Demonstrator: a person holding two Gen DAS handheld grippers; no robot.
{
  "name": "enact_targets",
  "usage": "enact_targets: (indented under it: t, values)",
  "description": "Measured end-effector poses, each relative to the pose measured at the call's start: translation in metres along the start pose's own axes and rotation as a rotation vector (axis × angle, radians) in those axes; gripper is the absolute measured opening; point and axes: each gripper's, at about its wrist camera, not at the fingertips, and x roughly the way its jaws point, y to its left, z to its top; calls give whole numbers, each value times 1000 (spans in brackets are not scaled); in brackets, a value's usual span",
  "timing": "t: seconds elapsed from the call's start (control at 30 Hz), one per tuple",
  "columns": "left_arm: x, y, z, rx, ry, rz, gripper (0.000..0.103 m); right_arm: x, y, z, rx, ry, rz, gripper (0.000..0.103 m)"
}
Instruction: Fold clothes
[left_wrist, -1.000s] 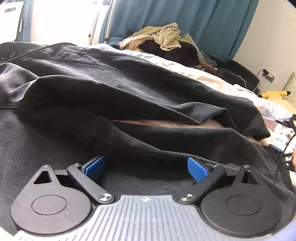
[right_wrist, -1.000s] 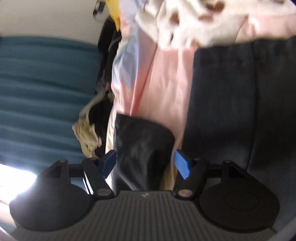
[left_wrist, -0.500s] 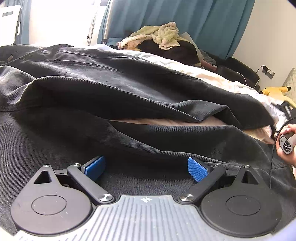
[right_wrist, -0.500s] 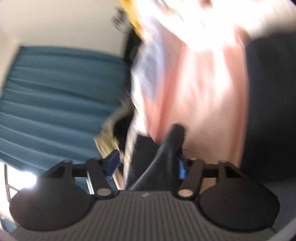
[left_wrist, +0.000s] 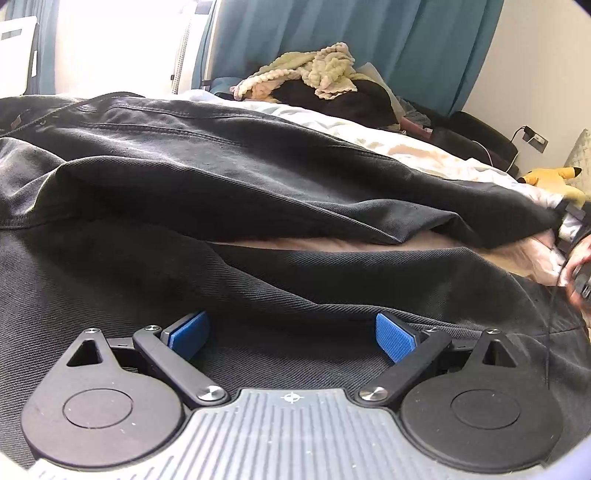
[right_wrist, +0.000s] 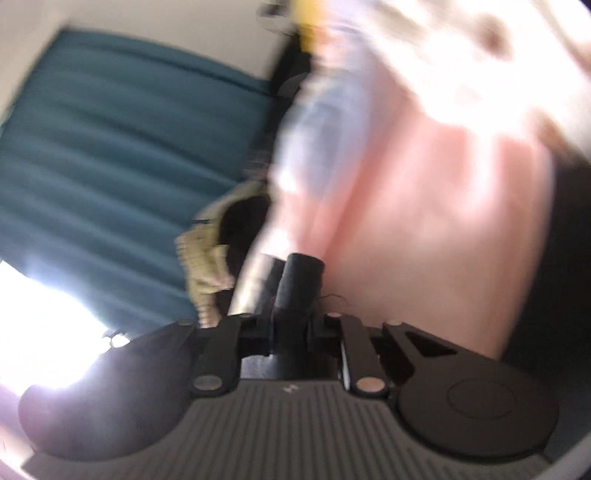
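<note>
A pair of black jeans (left_wrist: 221, 177) lies spread across the bed, one leg folded over the other. My left gripper (left_wrist: 291, 332) rests low over the near leg, open, with only flat denim beneath its blue pads. At the far right edge of that view, a person's hand (left_wrist: 578, 258) holds the other gripper at the upper leg's end. In the blurred right wrist view, my right gripper (right_wrist: 291, 325) has its jaws closing, and a bunched roll of black denim (right_wrist: 299, 280) is pinched between them.
Pink and white bedding (left_wrist: 406, 151) shows beyond the jeans. A heap of cream knit and dark clothes (left_wrist: 314, 74) sits at the back before a teal curtain (left_wrist: 369, 37). A yellow plush toy (left_wrist: 550, 177) and a wall socket (left_wrist: 535, 136) are at the right.
The right gripper's jaws came together from wide open onto the leg's end, and its view rolled. In the left wrist view the upper leg's end stretched rightward. The left gripper stayed still.
</note>
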Motion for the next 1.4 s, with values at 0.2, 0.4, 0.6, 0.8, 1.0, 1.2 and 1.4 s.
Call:
enact_targets:
  t: [0.2,0.4,0.6,0.8,1.0,1.2,1.4]
  values:
    - [-6,9,3,-94,-22,-34,97,-32,74,36,-271,-94,133,11]
    - [-11,24,6,-223,-21,-87,97,-35,-28,27,-193,112,-249,11]
    - [-11,26,7,-219,-24,-100,97,-19,4,25,-141,77,-290,11]
    - [-10,27,7,-222,-22,-103,97,-1,133,60,-420,-48,97,11]
    - [-12,29,7,-230,-17,-116,97,-25,65,76,-487,-82,-39,12]
    - [-12,27,3,-214,-15,-116,97,-54,-90,39,-183,12,-290,11]
    - [-10,21,3,-202,-14,-86,97,-46,-81,32,-250,-15,-323,14]
